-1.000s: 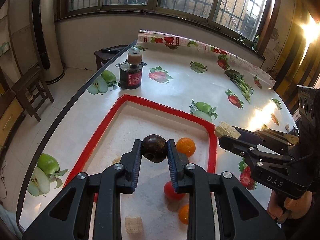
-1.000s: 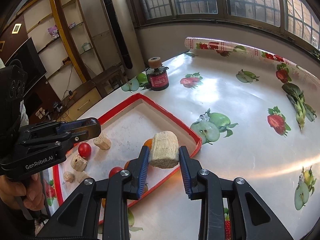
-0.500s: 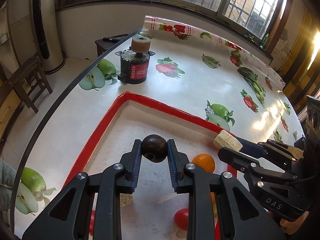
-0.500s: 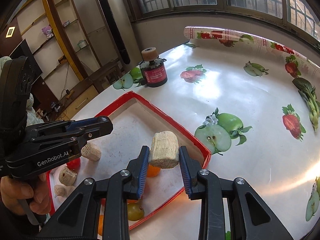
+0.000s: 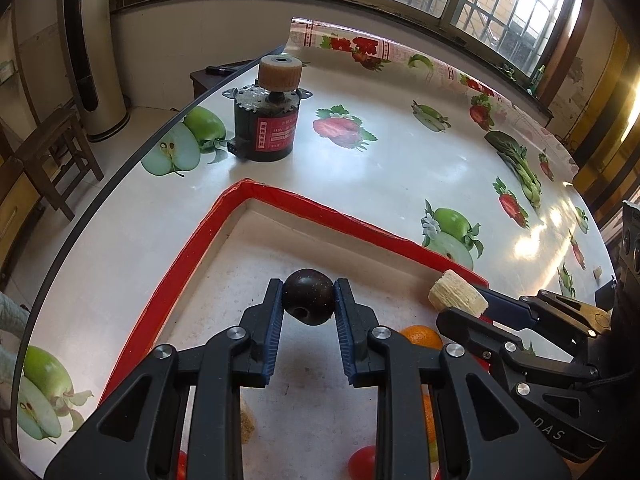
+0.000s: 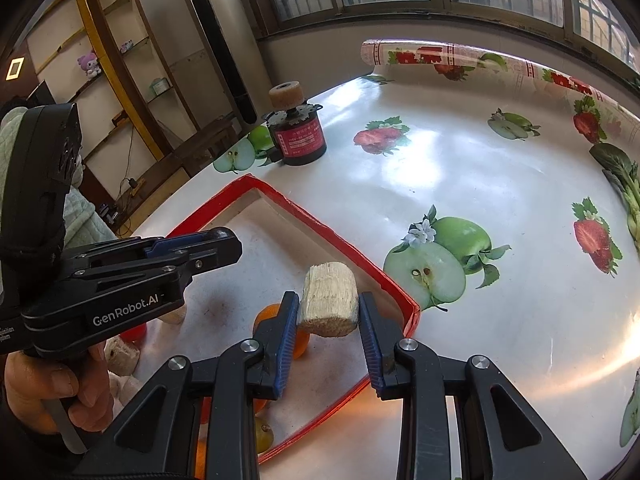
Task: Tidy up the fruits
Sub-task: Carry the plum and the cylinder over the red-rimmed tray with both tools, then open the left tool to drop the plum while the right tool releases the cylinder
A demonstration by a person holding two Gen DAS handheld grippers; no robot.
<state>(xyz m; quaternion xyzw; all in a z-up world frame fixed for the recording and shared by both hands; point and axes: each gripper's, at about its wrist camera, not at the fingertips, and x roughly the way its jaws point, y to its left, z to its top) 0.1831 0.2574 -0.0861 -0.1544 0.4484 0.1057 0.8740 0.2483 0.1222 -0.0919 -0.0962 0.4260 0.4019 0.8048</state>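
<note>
1. Left hand-held gripper (image 5: pixel 308 306) clamps dark fruit (image 5: pixel 308 296) above red tray (image 5: pixel 184 248).
2. Right hand-held gripper (image 6: pixel 329 308) pinches pale chunk (image 6: pixel 329 298) over tray's corner.
3. Keep both squeezed; lower before releasing, clear of orange (image 5: pixel 422 336).

Left wrist view: fisheye on the left tool (image 5: pixel 308 312), looking forward along its fingers and steeply down, close over the far corner of the red-rimmed tray (image 5: pixel 224 216). Bench (image 5: pixel 400 168) fills mid frame, windows along the top edge, floor and wooden chair at far left. Right tool (image 5: pixel 472 308) enters from the right edge.

Right wrist view: fisheye on the right tool (image 6: pixel 329 312), same forward-down angle, close above the tray's (image 6: pixel 344 244) right rim. Shelves upper left, windows upper right, left tool (image 6: pixel 224 246) entering from the left.

Shared: tray, fruit-print bench (image 6: pixel 500 184), black-and-red motor (image 5: pixel 267 128) (image 6: pixel 298 132), windows, each other's tool.
</note>
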